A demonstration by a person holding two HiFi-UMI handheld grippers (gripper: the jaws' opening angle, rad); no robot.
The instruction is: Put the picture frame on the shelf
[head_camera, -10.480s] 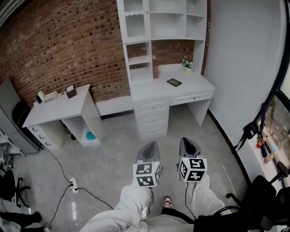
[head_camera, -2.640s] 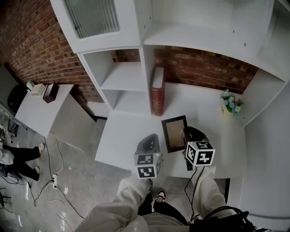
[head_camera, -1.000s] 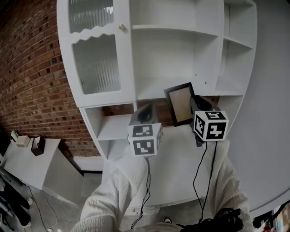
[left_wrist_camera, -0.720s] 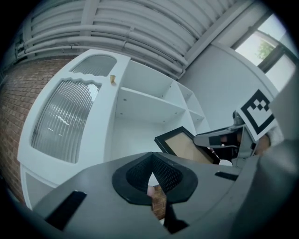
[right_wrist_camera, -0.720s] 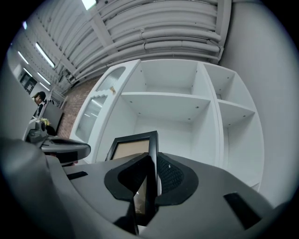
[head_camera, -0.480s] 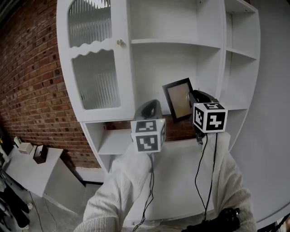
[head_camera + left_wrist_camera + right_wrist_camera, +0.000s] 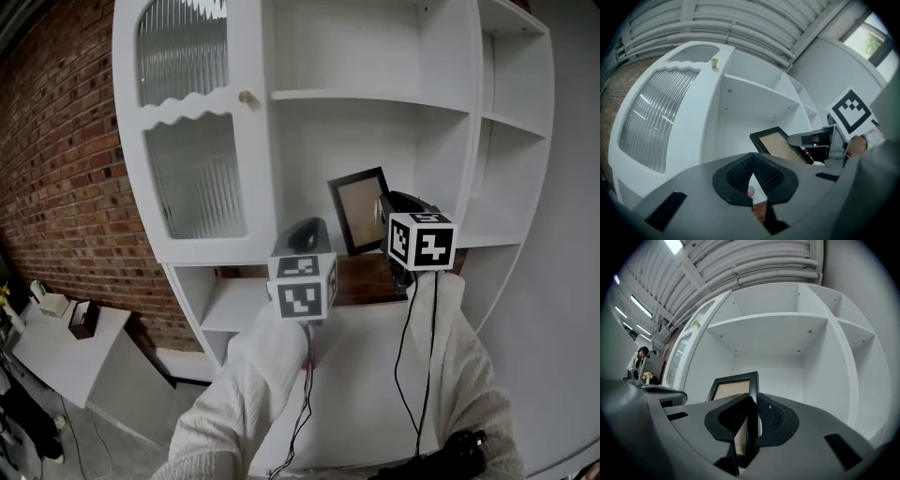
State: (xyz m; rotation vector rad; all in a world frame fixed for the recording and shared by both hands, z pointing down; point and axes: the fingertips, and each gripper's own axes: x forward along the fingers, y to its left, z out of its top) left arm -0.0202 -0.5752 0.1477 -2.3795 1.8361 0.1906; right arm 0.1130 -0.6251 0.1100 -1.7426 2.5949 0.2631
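The black picture frame (image 7: pixel 356 212) with a tan panel is held upright in the air in front of the middle open compartment of the white shelf unit (image 7: pixel 375 97). My right gripper (image 7: pixel 386 214) is shut on the frame's right edge; in the right gripper view the frame (image 7: pixel 733 384) stands between the pads of the right gripper (image 7: pixel 751 414). My left gripper (image 7: pixel 306 234) hovers lower and to the left, shut with nothing in it. In the left gripper view the frame (image 7: pixel 780 146) tilts to the right of the left gripper (image 7: pixel 753 176).
A cabinet door with ribbed glass (image 7: pixel 190 178) and a small knob (image 7: pixel 246 97) closes the unit's left side. Narrow open compartments (image 7: pixel 514 178) stack at the right. A brick wall (image 7: pixel 66 150) runs left, with a low white table (image 7: pixel 52 352) below it.
Over the last second my right gripper has carried the frame a little left and closer to the open middle compartment. The left gripper has kept its place below and to the left.
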